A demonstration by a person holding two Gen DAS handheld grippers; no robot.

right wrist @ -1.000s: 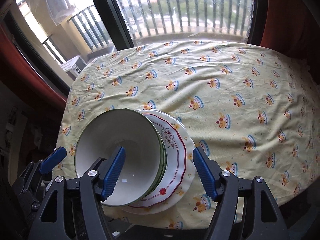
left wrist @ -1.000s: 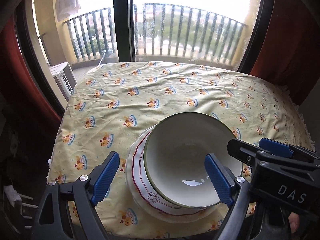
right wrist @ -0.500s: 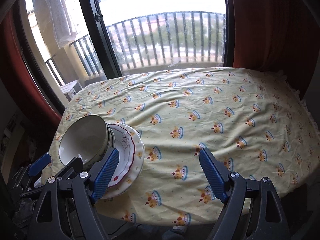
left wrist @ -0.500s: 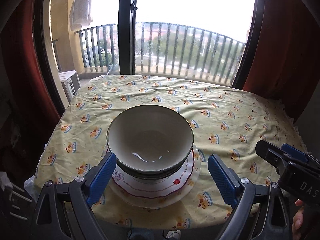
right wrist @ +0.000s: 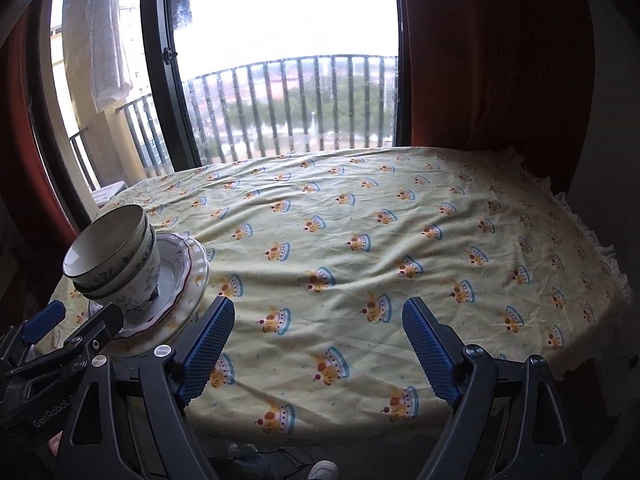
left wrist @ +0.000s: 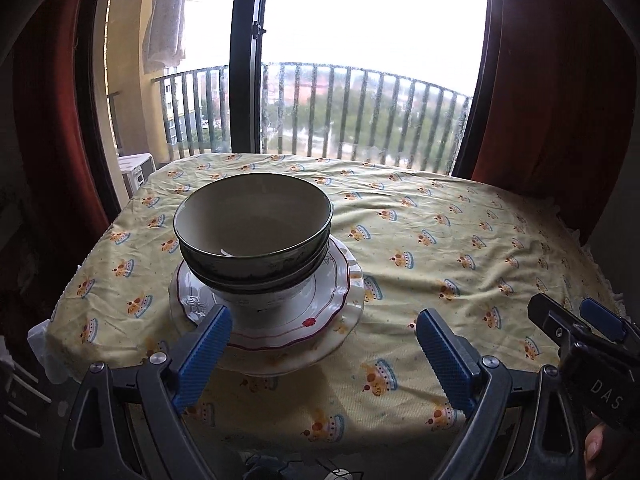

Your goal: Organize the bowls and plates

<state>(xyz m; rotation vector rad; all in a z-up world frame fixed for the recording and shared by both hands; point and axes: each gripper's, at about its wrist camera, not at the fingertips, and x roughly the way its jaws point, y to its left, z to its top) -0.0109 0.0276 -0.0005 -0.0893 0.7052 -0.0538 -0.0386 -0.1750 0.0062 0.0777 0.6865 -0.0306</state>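
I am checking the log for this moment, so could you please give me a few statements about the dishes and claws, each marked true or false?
1. The bowls are stacked on the red-rimmed plate. True.
2. The left claw is shut on the plate. False: its pads stand wide apart and hold nothing.
3. The stack sits near the left edge of the crown-print tablecloth. True.
4. The right claw holds a bowl. False: it is open, with only tablecloth between its pads.
5. The top bowl is full of food. False: nothing shows inside it.
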